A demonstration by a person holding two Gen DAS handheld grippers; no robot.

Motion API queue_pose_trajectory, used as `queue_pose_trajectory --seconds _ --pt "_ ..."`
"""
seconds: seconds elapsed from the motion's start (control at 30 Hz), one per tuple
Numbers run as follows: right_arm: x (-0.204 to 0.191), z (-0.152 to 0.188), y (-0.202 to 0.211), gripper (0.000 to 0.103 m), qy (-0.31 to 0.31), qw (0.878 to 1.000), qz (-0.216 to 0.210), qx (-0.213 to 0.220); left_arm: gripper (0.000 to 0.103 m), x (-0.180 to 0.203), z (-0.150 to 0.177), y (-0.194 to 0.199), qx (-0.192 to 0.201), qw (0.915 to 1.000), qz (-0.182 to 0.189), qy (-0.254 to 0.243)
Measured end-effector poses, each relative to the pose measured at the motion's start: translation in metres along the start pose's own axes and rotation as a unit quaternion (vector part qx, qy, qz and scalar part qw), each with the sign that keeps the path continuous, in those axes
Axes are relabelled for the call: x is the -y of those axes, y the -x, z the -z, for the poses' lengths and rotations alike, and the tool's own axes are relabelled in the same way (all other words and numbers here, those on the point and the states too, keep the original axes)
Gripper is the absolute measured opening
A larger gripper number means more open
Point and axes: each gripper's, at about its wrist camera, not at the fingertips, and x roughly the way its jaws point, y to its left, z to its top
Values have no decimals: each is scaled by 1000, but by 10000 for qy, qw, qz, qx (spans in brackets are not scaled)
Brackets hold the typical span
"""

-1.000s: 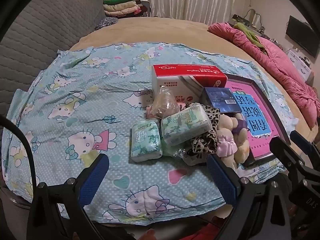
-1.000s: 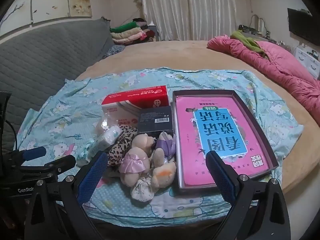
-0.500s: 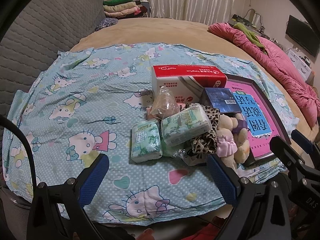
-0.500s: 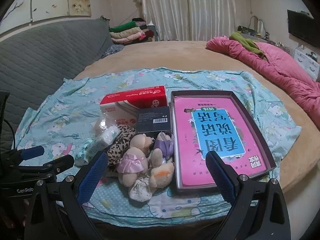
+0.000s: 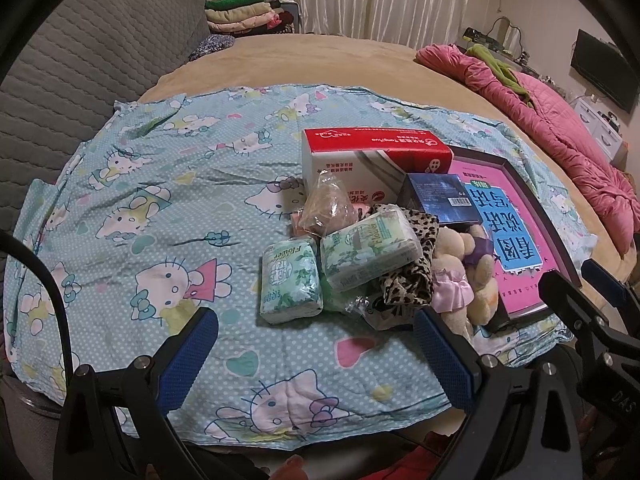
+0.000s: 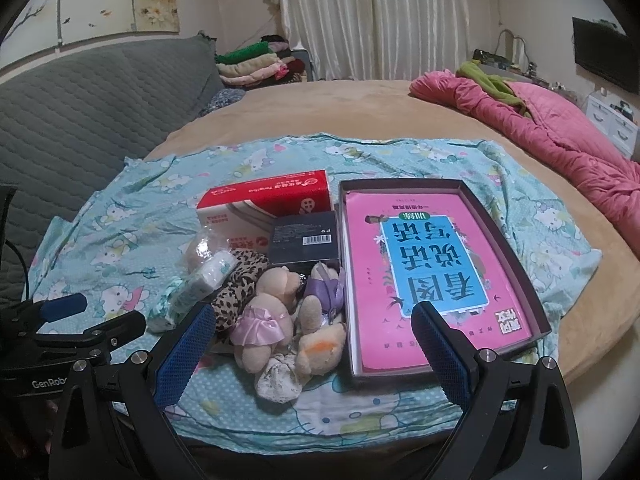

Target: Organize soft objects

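Approach stage: left gripper [image 5: 312, 356] and right gripper [image 6: 310, 354], both spread and empty, hover before the pile; best first pinch is the free-lying green floral tissue pack [image 5: 290, 282], grasped across its short sides.

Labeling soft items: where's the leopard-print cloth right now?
The leopard-print cloth lies mid-pile on the blue cartoon sheet, tucked under the upper tissue pack with the plush bears on its right; the right wrist view shows it left of the bears.
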Motion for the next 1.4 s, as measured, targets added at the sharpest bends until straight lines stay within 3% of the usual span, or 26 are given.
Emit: queue_pose_trajectory --seconds 0.6,0.93,1.4 --pt "5 4 -5 98 -102 9999 -38 -85 99 -15 0 -8 -35 9998 46 215" --pt "8 8 -21 98 -183 9993 -42 -315 99 -42 3 -29 -287 9975 299 568" --pt "-11 12 -43 98 -13 9975 -535 -472 99 -61 6 -60 -504 9946 434 795"
